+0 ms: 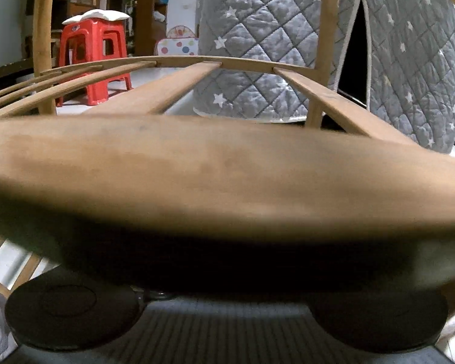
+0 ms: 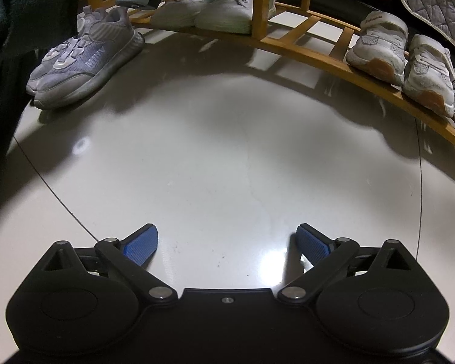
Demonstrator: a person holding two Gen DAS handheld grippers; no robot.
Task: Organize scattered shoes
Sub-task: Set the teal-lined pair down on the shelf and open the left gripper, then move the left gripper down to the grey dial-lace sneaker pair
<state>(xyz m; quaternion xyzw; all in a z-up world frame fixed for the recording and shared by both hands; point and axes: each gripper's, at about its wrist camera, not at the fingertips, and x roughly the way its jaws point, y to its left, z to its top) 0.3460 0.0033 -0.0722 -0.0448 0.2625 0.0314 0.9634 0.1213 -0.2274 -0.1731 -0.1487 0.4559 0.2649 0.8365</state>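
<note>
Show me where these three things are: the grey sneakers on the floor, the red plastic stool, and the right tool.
grey sneakers [image 2: 88,57]: right wrist view, side of the nearer shoe.
red plastic stool [image 1: 94,45]: left wrist view, front of its upper body.
right tool [image 2: 227,244]: right wrist view, gap midway between the blue fingertips.

Two grey sneakers [image 2: 85,60] are sitting before the wooden rack [image 2: 303,51]; five white shoes [image 2: 379,48] are resting on it.

Sneakers [image 2: 379,48] on rack [image 2: 306,51], pair [image 2: 85,60] on floor [image 2: 227,157]
</note>
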